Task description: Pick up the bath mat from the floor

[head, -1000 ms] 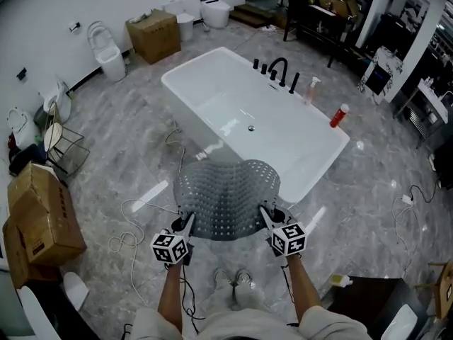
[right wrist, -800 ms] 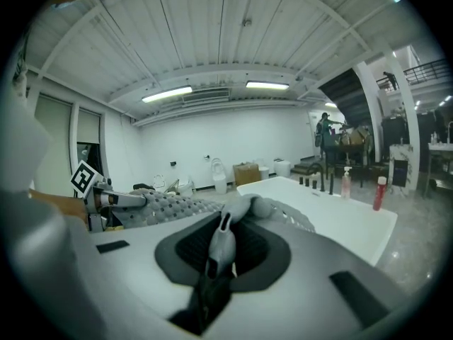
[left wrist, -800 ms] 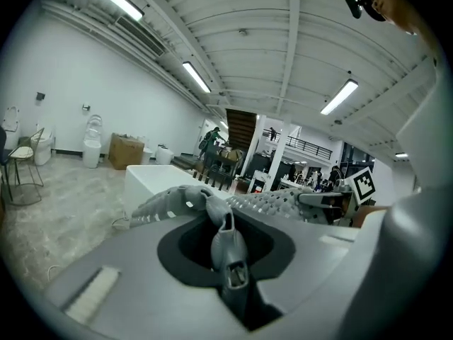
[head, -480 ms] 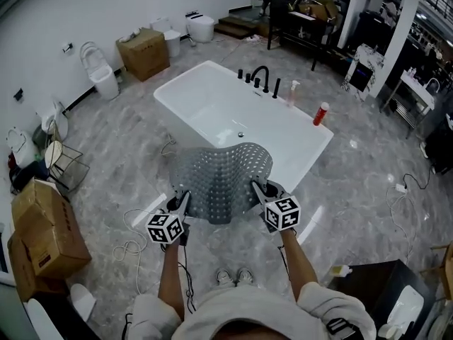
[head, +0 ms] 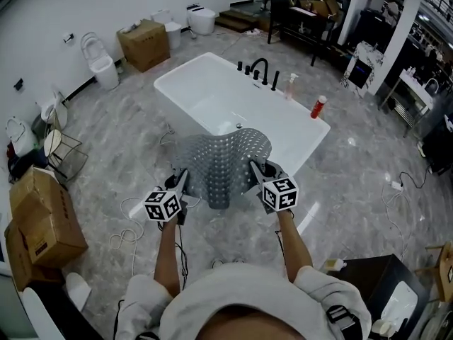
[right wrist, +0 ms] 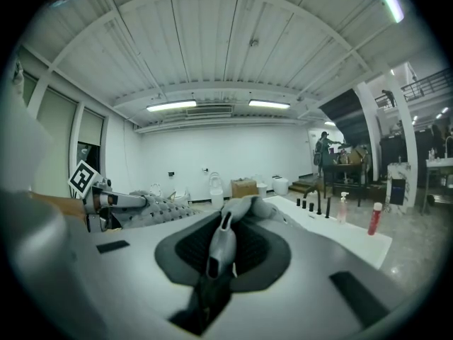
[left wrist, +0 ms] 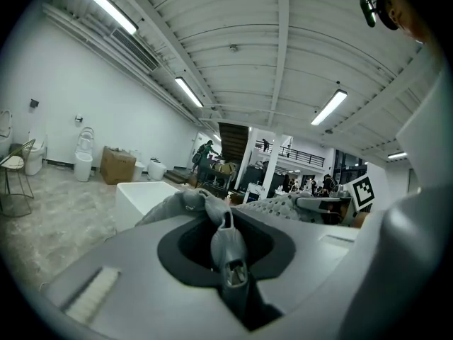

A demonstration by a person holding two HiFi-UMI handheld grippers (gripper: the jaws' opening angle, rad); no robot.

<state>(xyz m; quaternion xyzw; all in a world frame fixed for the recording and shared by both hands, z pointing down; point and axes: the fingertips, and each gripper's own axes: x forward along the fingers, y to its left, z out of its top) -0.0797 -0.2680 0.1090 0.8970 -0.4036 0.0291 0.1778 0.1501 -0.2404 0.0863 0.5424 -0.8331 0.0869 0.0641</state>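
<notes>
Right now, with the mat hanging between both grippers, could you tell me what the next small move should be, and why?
Probably hold both grips closed and lift a little higher, evenly. The left gripper and right gripper each pinch an edge of the bath mat. It is off the floor, but its middle sags below the grippers, just in front of the bathtub.
</notes>
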